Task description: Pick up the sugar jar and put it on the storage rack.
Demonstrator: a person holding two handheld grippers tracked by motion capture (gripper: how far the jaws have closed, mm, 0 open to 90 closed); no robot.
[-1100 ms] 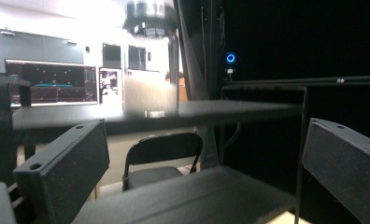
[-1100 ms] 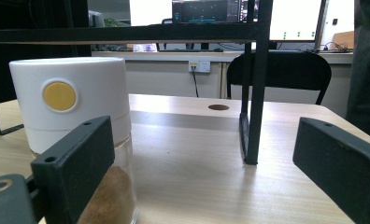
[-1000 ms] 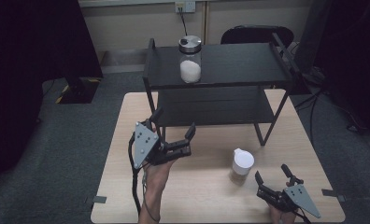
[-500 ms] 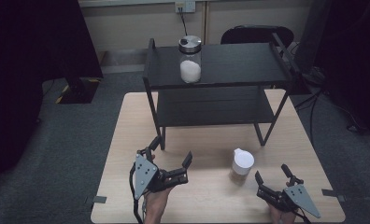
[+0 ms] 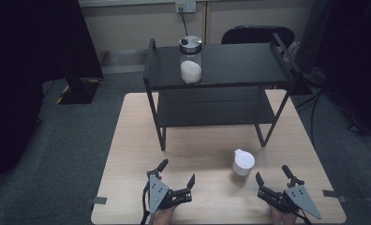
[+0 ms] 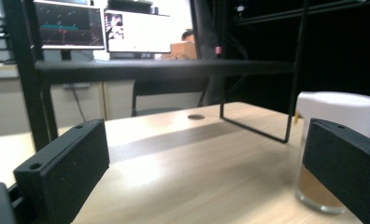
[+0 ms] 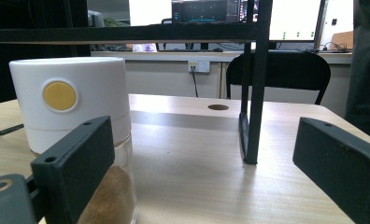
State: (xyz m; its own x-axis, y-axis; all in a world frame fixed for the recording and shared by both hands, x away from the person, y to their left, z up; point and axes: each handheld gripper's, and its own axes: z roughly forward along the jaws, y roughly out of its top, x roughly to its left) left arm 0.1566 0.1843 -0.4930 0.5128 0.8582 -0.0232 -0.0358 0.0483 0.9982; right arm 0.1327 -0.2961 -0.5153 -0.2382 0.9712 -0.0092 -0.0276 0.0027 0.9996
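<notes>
A glass jar with a white lid (image 5: 242, 167) and brown powder stands on the table's near right part; it shows at the right in the left gripper view (image 6: 332, 154) and at the left in the right gripper view (image 7: 75, 140). A second glass jar with a metal lid (image 5: 190, 60) and white powder stands on the top shelf of the black rack (image 5: 249, 65). My left gripper (image 5: 176, 173) rests open near the front edge, left of the white-lidded jar. My right gripper (image 5: 272, 174) is open just right of that jar. Nothing is between either pair of jaws.
The black two-tier rack's legs (image 7: 251, 93) stand on the far half of the wooden table (image 5: 137, 140). A black chair (image 5: 257, 35) stands behind the table. Bare tabletop lies between the grippers and the rack.
My left gripper has pulled back from near the rack's lower shelf toward the table's front edge and lowered. The right gripper and both jars have stayed put.
</notes>
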